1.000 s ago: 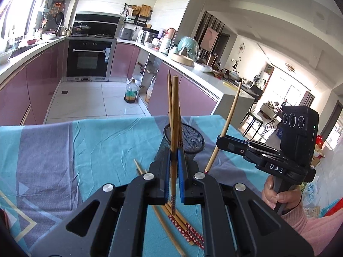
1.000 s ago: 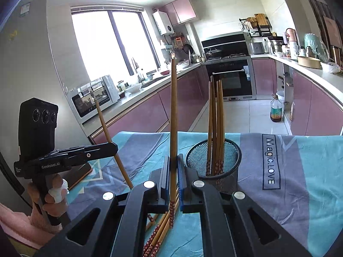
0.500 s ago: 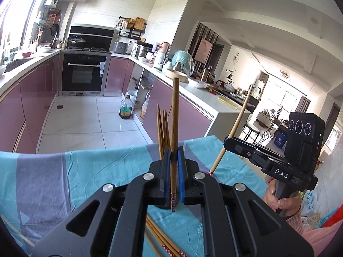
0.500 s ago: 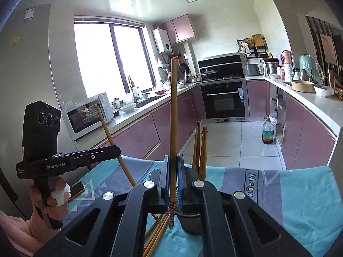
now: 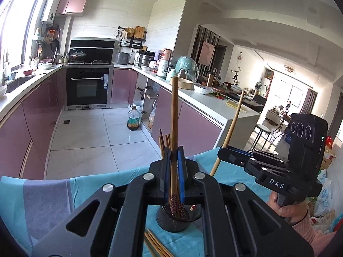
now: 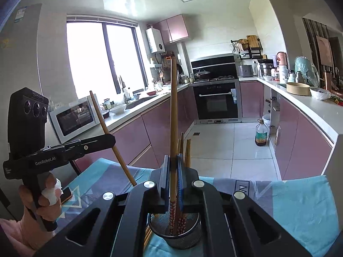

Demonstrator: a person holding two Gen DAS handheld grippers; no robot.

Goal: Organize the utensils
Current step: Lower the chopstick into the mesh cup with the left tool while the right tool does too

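Note:
My left gripper (image 5: 174, 156) is shut on a brown chopstick (image 5: 174, 117) held upright, its patterned lower end hanging at the mouth of the black mesh holder (image 5: 169, 224) just below the jaws. My right gripper (image 6: 172, 158) is shut on another upright chopstick (image 6: 173, 111), its patterned end inside the rim of the mesh holder (image 6: 182, 241). Several chopsticks stand in the holder. Each gripper also shows in the other's view: the right gripper (image 5: 221, 152) with its slanted chopstick (image 5: 232, 126), the left gripper (image 6: 111, 138) with its chopstick (image 6: 103, 122).
Loose chopsticks (image 5: 156, 245) lie on the teal and grey tablecloth (image 5: 42, 197) in front of the holder. A phone (image 6: 66, 193) rests near the hand at the table's left side. Behind the table are purple kitchen cabinets (image 6: 304, 141) and an oil bottle (image 6: 261, 136) on the floor.
Both grippers have risen with their chopsticks and closed in on the mesh holder, which has passed from ahead of the jaws to right under them. Both grips stay shut.

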